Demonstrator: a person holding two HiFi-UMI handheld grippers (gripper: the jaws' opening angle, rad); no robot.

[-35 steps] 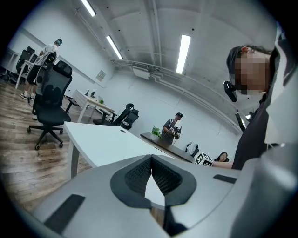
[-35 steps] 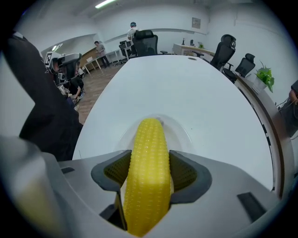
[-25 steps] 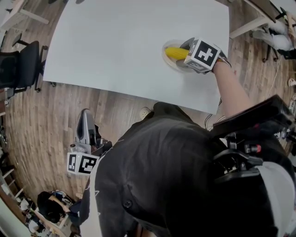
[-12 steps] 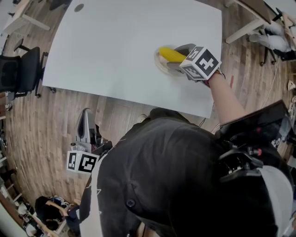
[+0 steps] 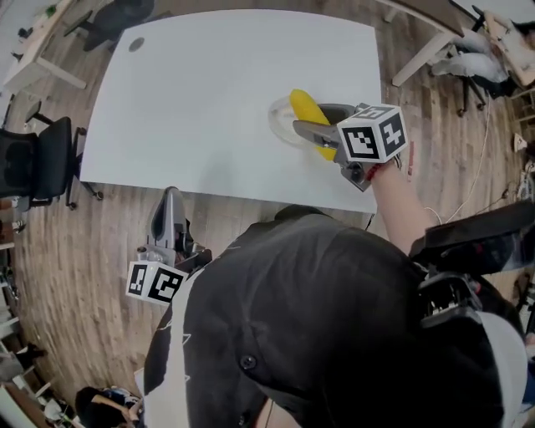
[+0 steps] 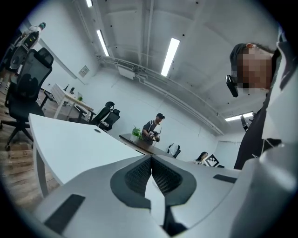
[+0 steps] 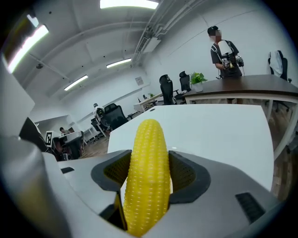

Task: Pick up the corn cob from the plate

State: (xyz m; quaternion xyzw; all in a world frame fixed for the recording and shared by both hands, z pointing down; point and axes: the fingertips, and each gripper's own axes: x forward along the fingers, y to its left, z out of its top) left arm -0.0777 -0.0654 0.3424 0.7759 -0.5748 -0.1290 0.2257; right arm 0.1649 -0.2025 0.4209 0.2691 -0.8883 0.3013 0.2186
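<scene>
Right gripper [image 5: 316,124] jaws clamp the corn cob [image 7: 148,186] between them; left gripper [image 6: 151,169] jaws pressed together, empty.

Bright, even indoor light in all views. Left gripper view: ceiling strip lights [image 6: 170,56] at upper centre, slightly blown out. Round fisheye frame, black corners, straight lines bowed.

Right gripper view: strip light [image 7: 128,4] clipped at top edge. Corn cob [image 7: 148,176] close to lens, kernels sharp.

Head view: white table [image 5: 209,100] bright, shadows faint. Floor lines curve toward frame edges.
</scene>
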